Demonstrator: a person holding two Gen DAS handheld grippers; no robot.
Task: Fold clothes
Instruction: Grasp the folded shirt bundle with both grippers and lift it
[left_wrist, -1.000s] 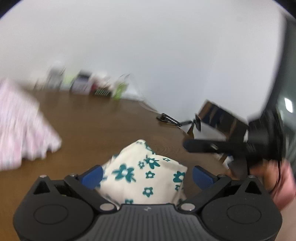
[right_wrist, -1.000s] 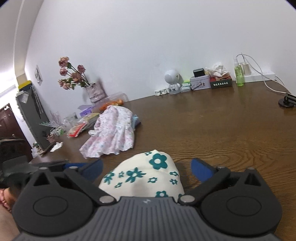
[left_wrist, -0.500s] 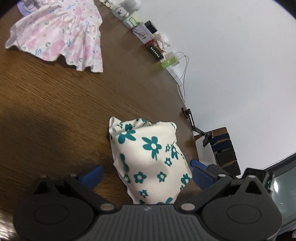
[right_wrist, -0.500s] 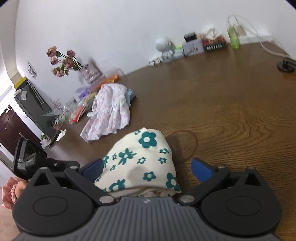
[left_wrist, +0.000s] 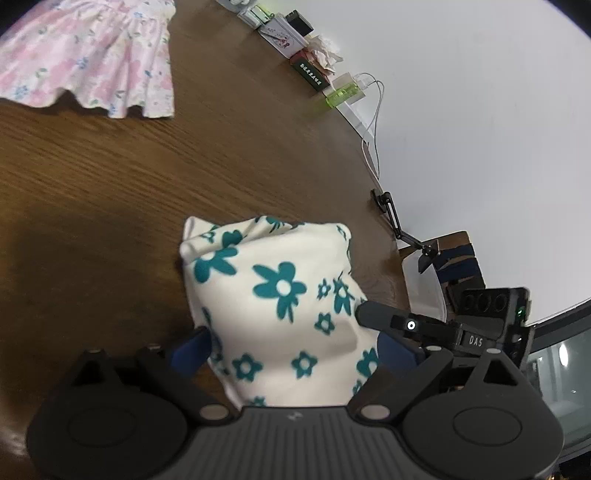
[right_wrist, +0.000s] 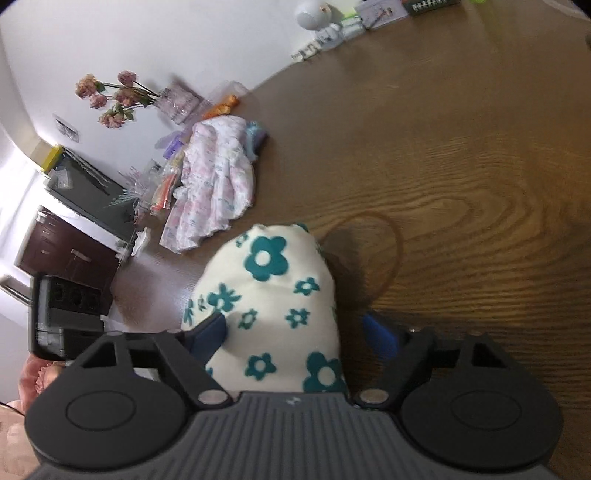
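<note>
A cream garment with teal flowers (left_wrist: 280, 295) hangs bunched between the blue pads of my left gripper (left_wrist: 291, 347), which is shut on it. The same garment (right_wrist: 273, 295) fills my right gripper (right_wrist: 295, 332), also shut on it. The cloth hangs above the brown wooden table (left_wrist: 110, 177), its lower end near the surface. The right gripper's body (left_wrist: 443, 328) shows close beside the cloth in the left wrist view. How the cloth lies below the jaws is hidden.
A pink floral dress (left_wrist: 92, 55) lies crumpled at the far left of the table, also in the right wrist view (right_wrist: 214, 184). Small boxes, a green bottle (left_wrist: 341, 96) and a cable line the wall edge. A flower vase (right_wrist: 177, 99) and clutter stand by the dress.
Both grippers have tilted down toward the table, carrying the flowered garment. The cloth now hangs lower and closer to the wood, and the two grippers have come closer together.
</note>
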